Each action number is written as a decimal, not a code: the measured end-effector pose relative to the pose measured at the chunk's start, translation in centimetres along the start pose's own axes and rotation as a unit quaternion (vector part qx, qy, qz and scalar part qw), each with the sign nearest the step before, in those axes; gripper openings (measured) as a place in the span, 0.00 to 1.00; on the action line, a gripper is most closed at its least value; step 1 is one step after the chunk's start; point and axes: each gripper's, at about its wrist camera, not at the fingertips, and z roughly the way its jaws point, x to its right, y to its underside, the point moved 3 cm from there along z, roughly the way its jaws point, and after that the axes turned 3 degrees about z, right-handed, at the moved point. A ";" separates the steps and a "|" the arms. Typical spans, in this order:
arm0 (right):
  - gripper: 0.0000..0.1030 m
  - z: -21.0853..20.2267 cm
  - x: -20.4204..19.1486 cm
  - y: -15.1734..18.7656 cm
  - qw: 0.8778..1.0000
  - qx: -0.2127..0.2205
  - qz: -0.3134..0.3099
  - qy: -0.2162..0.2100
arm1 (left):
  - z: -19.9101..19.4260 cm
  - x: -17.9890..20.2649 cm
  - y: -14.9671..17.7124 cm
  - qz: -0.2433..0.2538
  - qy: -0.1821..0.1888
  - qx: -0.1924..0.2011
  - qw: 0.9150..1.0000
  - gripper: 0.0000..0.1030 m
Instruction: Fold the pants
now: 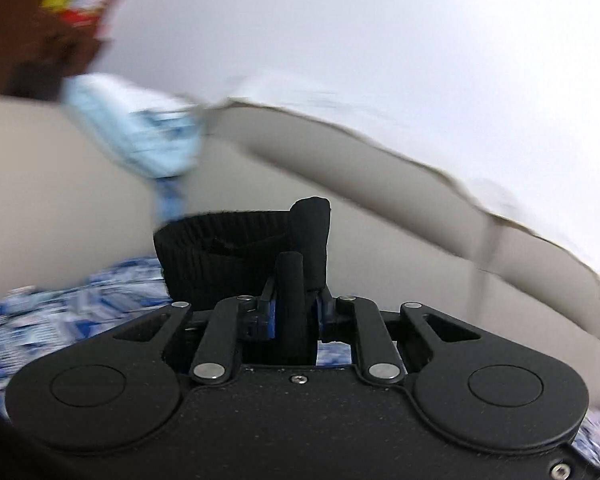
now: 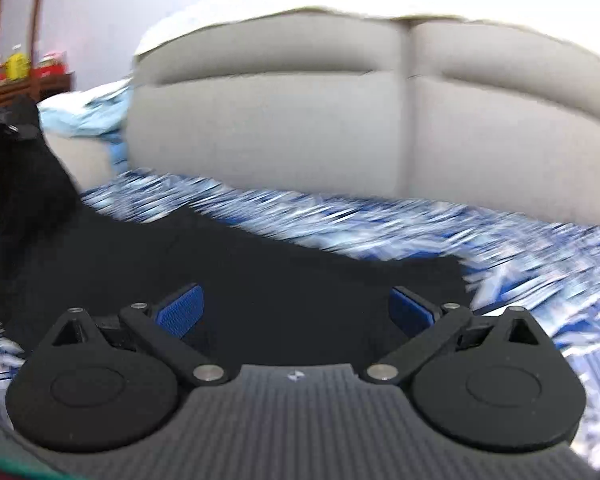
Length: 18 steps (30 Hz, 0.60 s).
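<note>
while both views smear with motion blur, one pair of black pants (image 2: 228, 280) lies across the blue-and-white patterned cover (image 2: 520, 256) before a grey sofa back (image 2: 300, 120) of two cushions. the left hand-held gripper (image 1: 300, 280) is clenched on the ribbed black waistband (image 1: 220, 248), lifted clear of the cover. the right hand-held gripper (image 2: 296, 312) stands released above the dark cloth, its two blue pads (image 2: 180, 312) well apart. one pale blue bundle (image 1: 140, 132), perhaps bedding, blurs beyond; the wooden chair (image 2: 16, 20) is cut off.
</note>
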 end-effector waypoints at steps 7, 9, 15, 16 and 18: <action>1.00 -0.4 13.7 -1.7 0.983 0.034 0.170 0.065 | 2.6 16.1 5.3 0.112 0.153 -0.059 0.980 0.16; 1.00 -0.7 16.8 -0.4 0.960 0.037 0.273 0.049 | 3.2 19.3 8.8 0.133 0.182 -0.103 0.969 0.16; 1.00 -1.2 18.8 0.7 0.945 0.032 0.325 -0.025 | 2.5 25.2 18.8 0.200 0.248 -0.234 0.919 0.23; 1.00 -1.3 18.6 0.7 0.947 0.028 0.317 -0.032 | 1.9 25.6 19.7 0.214 0.248 -0.242 0.913 0.31; 1.00 -0.9 17.9 0.5 0.952 0.018 0.303 -0.050 | 0.1 25.3 20.6 0.212 0.270 -0.250 0.905 0.47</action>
